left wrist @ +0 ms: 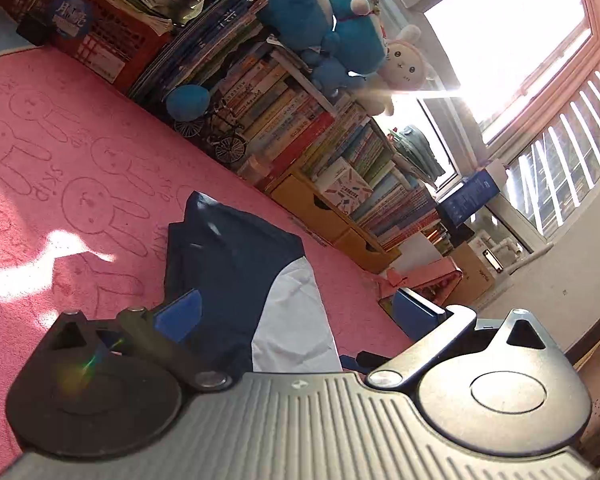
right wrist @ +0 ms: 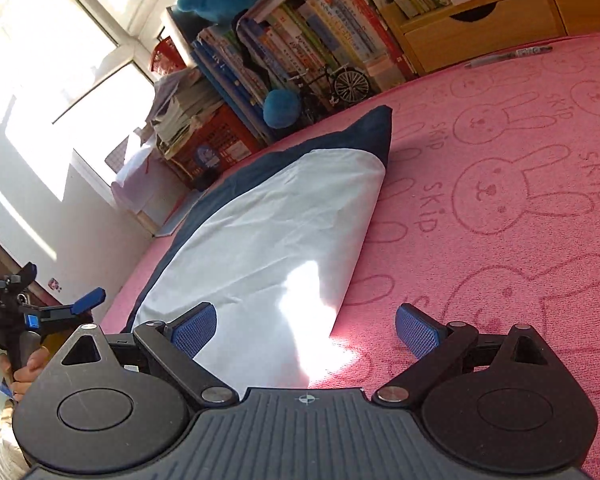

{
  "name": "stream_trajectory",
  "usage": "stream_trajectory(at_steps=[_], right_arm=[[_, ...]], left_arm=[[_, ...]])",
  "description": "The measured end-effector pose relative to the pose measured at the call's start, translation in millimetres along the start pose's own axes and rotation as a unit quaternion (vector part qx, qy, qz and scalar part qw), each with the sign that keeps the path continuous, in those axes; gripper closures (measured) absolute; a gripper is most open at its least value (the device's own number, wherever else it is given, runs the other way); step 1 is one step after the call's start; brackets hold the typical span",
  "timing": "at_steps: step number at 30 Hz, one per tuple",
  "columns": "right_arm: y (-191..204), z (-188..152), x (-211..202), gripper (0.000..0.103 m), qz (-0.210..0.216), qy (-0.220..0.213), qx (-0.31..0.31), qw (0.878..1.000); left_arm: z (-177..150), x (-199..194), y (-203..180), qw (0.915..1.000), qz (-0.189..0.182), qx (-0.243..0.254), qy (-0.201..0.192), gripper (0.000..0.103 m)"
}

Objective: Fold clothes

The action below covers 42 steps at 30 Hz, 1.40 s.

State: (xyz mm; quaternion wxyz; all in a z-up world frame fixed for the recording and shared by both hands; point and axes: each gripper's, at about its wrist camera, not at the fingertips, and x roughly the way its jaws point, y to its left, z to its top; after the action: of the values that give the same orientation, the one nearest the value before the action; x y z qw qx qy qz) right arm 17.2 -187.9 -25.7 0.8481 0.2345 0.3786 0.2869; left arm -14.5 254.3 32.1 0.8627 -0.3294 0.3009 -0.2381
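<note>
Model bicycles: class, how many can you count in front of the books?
1. The model bicycle stands at the back edge of the pink cloth, against the row of books, beside a blue ball. Others may be hidden.

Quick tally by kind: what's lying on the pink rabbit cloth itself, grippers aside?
Folded garment, navy and white: 1
Pen, near the far edge: 1
Total on the pink cloth: 2
</note>
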Motion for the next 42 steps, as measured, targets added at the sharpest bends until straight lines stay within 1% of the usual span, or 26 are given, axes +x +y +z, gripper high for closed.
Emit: stream_trajectory(at_steps=[3,5,7,9,10,11,12,13,16,18,19,21,22,24,25,26,27,28,29,30,32,33,34,37,40,42], right_arm=[[-8,4,5,0.006,0.001,-0.005,0.022,1.000],[-8,5,6,0.006,0.001,-0.007,0.021,1.000],[-3,4,7,0.006,-0.004,-0.003,0.002,1.000],[5,2,9,0.006,-0.008,0.009,-0.024,1.000],[8,0,11,0.006,-0.011,0.014,-0.035,0.999],[11,-1,13,0.005,-0.015,0.017,-0.041,0.999],[12,-4,14,0.003,-0.017,0.015,-0.044,0.999],[13,-5,14,0.002,-0.016,0.011,-0.047,0.999],[12,-3,17,0.000,-0.009,0.006,-0.045,0.999],[4,5,22,0.000,0.005,0.000,-0.022,1.000],[1,9,25,0.000,0.012,-0.003,-0.011,1.000],[-10,19,32,0.000,0.036,-0.014,0.024,0.999],[-16,25,37,0.000,0.049,-0.021,0.038,0.998],[-18,36,50,0.000,0.065,-0.019,0.030,0.997],[-16,39,56,0.001,0.066,-0.013,0.017,0.998],[-15,41,62,0.010,0.064,-0.010,0.011,0.998],[-14,41,63,0.021,0.061,-0.015,0.022,0.998],[-14,40,64,0.024,0.059,-0.019,0.034,0.997],[-14,40,65,0.037,0.057,-0.024,0.046,0.997],[-16,39,64,0.057,0.058,-0.030,0.062,0.996],[-27,35,52,0.072,0.079,-0.046,0.112,0.989],[-31,33,45,0.073,0.090,-0.053,0.132,0.986],[-30,32,36,0.074,0.088,-0.059,0.137,0.985],[-22,40,5,0.075,0.076,-0.076,0.128,0.986],[-31,65,-24,0.075,0.072,-0.087,0.157,0.981],[-38,87,-37,0.075,0.054,-0.103,0.148,0.982]], left_arm=[[18,31,20,0.9983,0.047,-0.013,0.033,0.000],[20,44,32,0.9964,0.053,-0.028,0.059,0.000],[20,58,42,0.9942,0.044,-0.043,0.088,0.000],[17,73,54,0.9898,0.032,-0.065,0.123,0.000],[15,79,60,0.9877,0.022,-0.080,0.133,0.001],[13,83,65,0.9867,0.004,-0.092,0.134,0.000],[13,87,67,0.9856,-0.003,-0.100,0.136,0.001],[14,89,66,0.9846,0.002,-0.103,0.141,0.001],[14,92,66,0.9842,0.005,-0.109,0.140,0.010],[13,90,68,0.9846,0.002,-0.108,0.137,0.021],[12,89,70,0.9847,0.000,-0.108,0.137,0.023],[11,86,74,0.9848,0.000,-0.112,0.133,0.034],[10,84,76,0.9847,0.001,-0.115,0.131,0.036],[6,81,77,0.9861,0.005,-0.115,0.119,0.058],[4,80,77,0.9871,0.008,-0.115,0.112,0.061],[1,79,76,0.9880,0.011,-0.114,0.104,0.066],[-1,77,73,0.9895,0.014,-0.107,0.096,0.073],[-2,74,67,0.9919,0.020,-0.091,0.086,0.075],[-3,72,60,0.9938,0.025,-0.076,0.077,0.079],[-4,69,52,0.9951,0.030,-0.063,0.070,0.081],[-3,67,42,0.9955,0.028,-0.058,0.070,0.084],[-2,67,37,0.9954,0.025,-0.057,0.072,0.085],[0,68,32,0.9955,0.023,-0.054,0.075,0.085],[6,80,9,0.9955,0.018,-0.032,0.087,0.086],[18,102,-18,0.9956,-0.009,-0.015,0.092,0.086],[28,121,-36,0.9959,-0.013,0.007,0.089,0.086]])
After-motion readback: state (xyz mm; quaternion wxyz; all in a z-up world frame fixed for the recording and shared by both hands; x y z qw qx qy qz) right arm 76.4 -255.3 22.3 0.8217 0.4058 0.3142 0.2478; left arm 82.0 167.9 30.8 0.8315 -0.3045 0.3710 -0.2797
